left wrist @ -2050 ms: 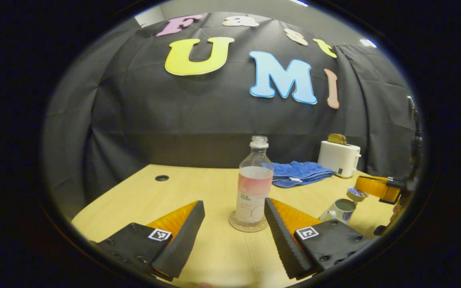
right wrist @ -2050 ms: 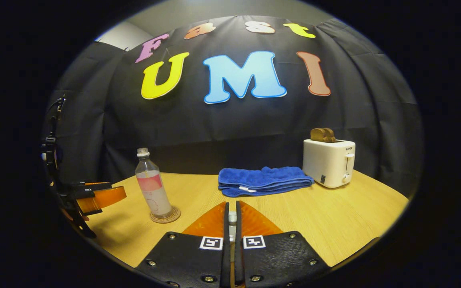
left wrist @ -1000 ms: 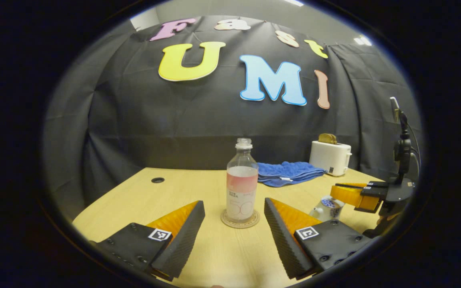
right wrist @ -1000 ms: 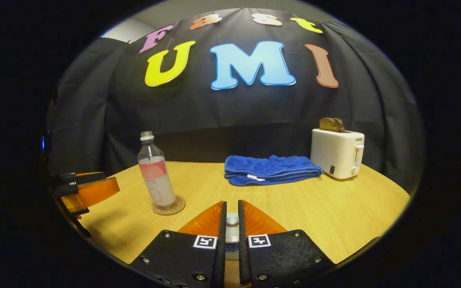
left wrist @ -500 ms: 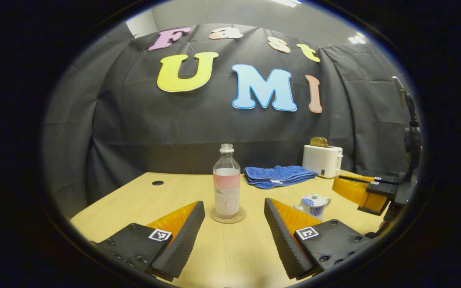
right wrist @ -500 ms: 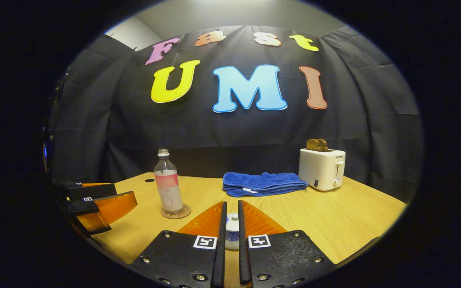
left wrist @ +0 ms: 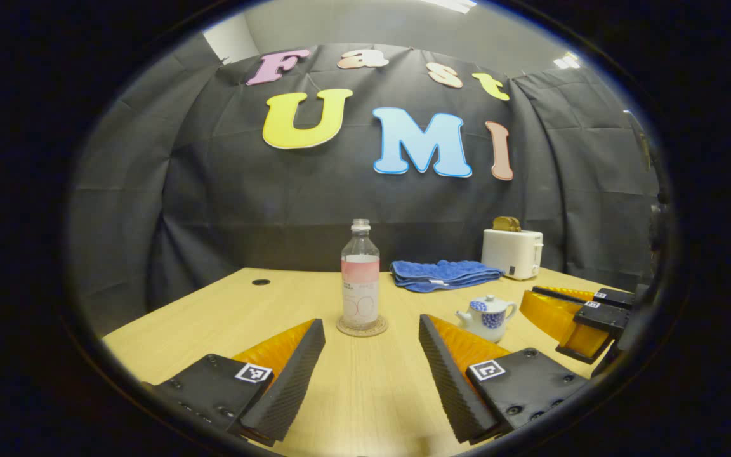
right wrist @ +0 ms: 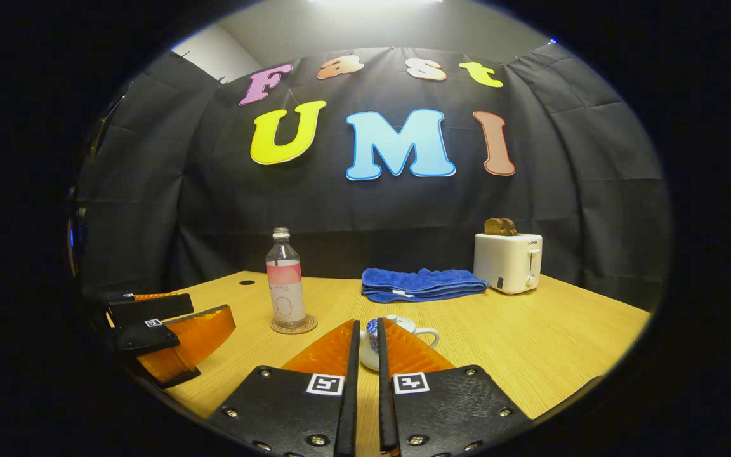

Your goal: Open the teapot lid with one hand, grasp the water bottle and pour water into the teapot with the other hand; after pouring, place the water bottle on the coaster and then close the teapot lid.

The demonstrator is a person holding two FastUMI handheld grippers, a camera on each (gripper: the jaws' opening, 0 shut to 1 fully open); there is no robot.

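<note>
Table: a light wooden table [left wrist: 226,311]; the broad strip between both grippers and the bottle is bare wood, and its far edge runs along the black cloth wall.
Bottle: a clear plastic water bottle with a pink label [left wrist: 360,279] stands upright and uncapped on a round woven coaster [left wrist: 362,327], with some liquid inside.
Teapot: a small white ceramic teapot with blue pattern [left wrist: 488,316] stands with its lid on, right of the bottle and apart from it.
Left gripper [left wrist: 372,355]: fingers wide apart, holding nothing, well short of the bottle.
Right gripper [right wrist: 365,368]: fingers nearly together with a thin gap; the teapot sits just beyond the tips, contact cannot be told.
Back of table: a folded blue towel [right wrist: 422,284] and a white toaster with bread [right wrist: 508,260].
</note>
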